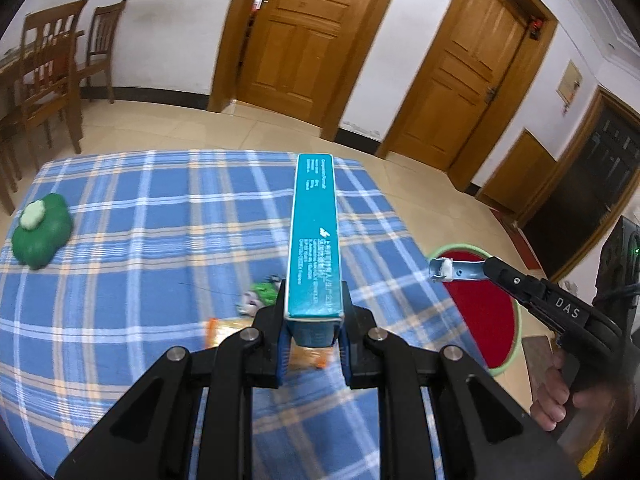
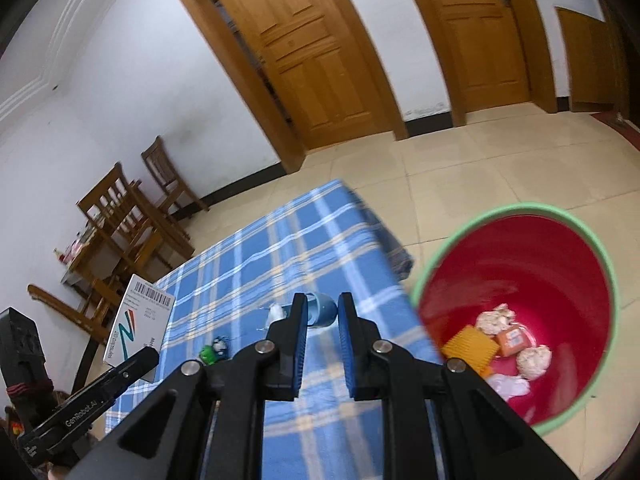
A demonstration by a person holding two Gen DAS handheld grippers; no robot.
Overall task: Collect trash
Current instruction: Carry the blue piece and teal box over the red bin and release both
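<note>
With the left tool (image 1: 312,340) clamped on the teal box (image 1: 316,236) and the right tool (image 2: 322,344) nipping a foil strip (image 1: 460,270), carry both fully over the bin (image 2: 516,210) before releasing.

Bin (image 2: 516,240) on floor right of table (image 2: 256,264), trash inside.

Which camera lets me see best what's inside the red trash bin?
The right wrist view. It looks down into the red trash bin, showing crumpled paper balls and an orange packet at the bottom. The left wrist view shows only part of the bin's rim and red inside, partly behind the right gripper; nothing of its contents.
</note>
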